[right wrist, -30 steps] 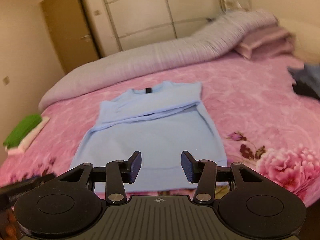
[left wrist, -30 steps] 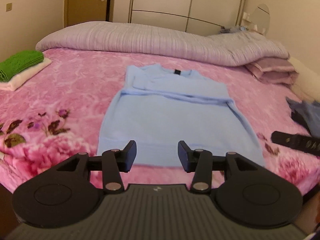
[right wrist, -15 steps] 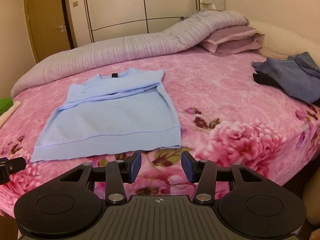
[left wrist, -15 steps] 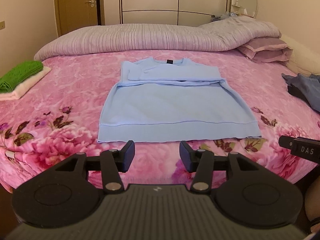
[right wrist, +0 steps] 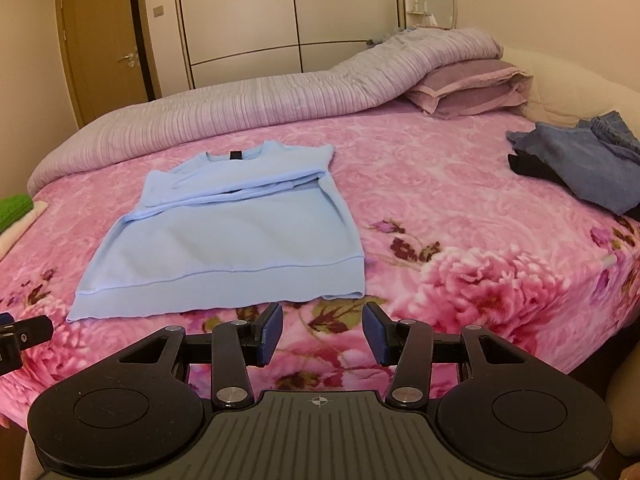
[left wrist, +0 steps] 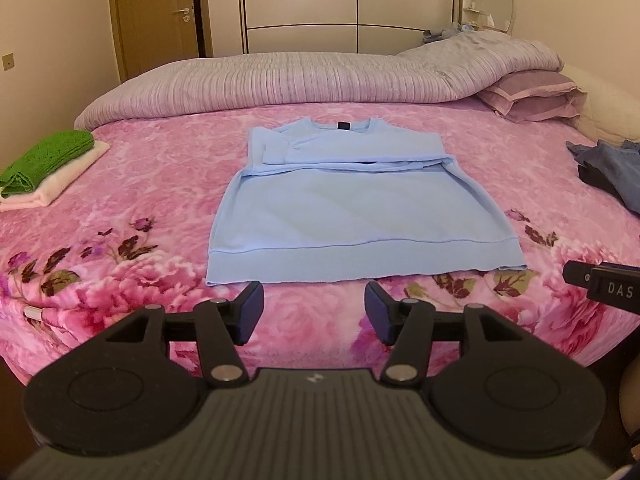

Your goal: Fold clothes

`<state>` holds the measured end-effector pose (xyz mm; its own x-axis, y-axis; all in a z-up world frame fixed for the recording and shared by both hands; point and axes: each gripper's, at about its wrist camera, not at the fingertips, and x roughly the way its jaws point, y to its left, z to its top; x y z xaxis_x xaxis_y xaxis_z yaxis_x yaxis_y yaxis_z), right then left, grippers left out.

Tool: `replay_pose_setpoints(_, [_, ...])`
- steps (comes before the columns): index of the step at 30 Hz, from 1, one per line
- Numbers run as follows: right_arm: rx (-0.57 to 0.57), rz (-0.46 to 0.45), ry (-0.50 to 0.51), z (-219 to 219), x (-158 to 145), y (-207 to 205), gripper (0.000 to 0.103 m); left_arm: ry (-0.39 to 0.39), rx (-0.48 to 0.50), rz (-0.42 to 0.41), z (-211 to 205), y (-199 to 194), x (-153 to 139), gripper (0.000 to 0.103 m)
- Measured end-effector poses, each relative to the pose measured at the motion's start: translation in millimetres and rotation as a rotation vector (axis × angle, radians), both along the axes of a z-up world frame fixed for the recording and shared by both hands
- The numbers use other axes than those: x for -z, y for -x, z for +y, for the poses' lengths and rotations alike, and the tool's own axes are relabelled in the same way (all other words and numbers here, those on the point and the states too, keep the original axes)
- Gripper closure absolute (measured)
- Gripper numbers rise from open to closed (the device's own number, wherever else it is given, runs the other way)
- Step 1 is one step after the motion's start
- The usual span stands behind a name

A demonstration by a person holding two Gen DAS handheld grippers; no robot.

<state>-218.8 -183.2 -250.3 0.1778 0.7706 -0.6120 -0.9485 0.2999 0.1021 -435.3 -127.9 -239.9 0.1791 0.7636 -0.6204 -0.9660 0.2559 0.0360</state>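
Sweater: a light blue sweater (left wrist: 352, 212) lies flat on the bed (left wrist: 160, 168), collar toward the far side, both sleeves folded across the chest, hem nearest the cameras.
Left tongs: the left tongs (left wrist: 314, 312) hover just short of the hem, near its middle; the jaws are opening, nothing between them, no cloth touched.
Right tongs: the right tongs (right wrist: 323, 334) hang over the bed's edge below the hem's right corner, jaws held wide and empty.
Bed cover: pink with flower print.
Duvet: a lilac ribbed duvet (left wrist: 304, 80) is rolled along the far side, partly over two pillows (left wrist: 532, 96).
Folded stack: a green knit (left wrist: 44, 158) on a pale folded piece (left wrist: 56, 188), at the bed's left.
Unfolded heap: blue jeans (right wrist: 580, 164) over something dark, at the bed's right.
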Motion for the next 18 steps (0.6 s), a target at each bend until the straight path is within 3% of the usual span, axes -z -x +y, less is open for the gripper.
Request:
replay_pose_setpoints(7, [0.002,0.015,0.015,11.1,8.9,-1.3,0.055,0.037,0.017,-0.025,17.5,7.2,12.0,0.049])
replay_pose_setpoints(12, [0.036,0.027,0.065,29.6,25.7,-11.9,0.055,0.071,-0.035,-0.036,43.0,25.7,29.3,0.048])
replay_pose_setpoints(18, [0.030,-0.063,0.121,57.8,45.0,-9.4,0.055,0.100,-0.062,-0.051,70.4,38.1,50.3,0.048])
